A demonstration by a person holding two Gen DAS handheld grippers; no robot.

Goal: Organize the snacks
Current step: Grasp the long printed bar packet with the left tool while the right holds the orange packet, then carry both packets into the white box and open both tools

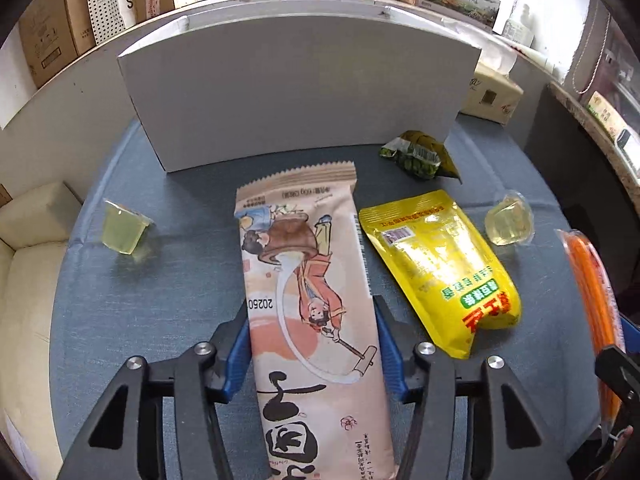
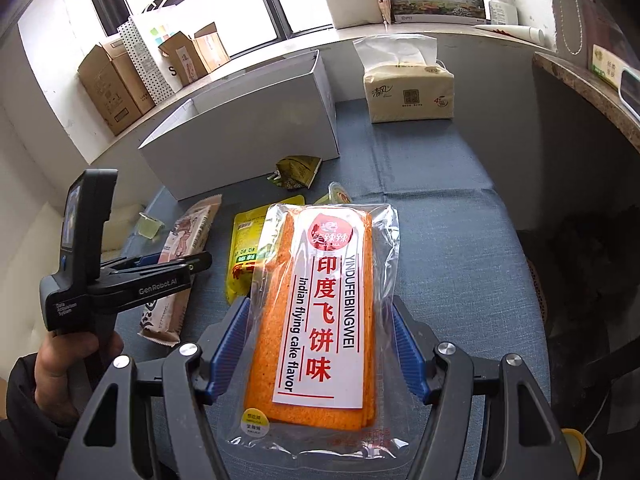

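My left gripper [image 1: 312,344] jaws pinch the pink snack pack [image 1: 308,300]; my right gripper [image 2: 320,336] jaws clamp the orange cake pack [image 2: 320,304]. Both films look light and slippery, so I grip mid-body.

A pack of tissues [image 2: 408,94] stands on the blue-covered surface [image 2: 460,240] near its far edge. Behind it runs a pale window ledge [image 2: 280,54] carrying brown cardboard boxes [image 2: 114,88], a dotted paper bag [image 2: 146,60] and a printed landscape carton [image 2: 438,0]. At right, a speckled stone counter [image 2: 588,92] curves beside the surface.
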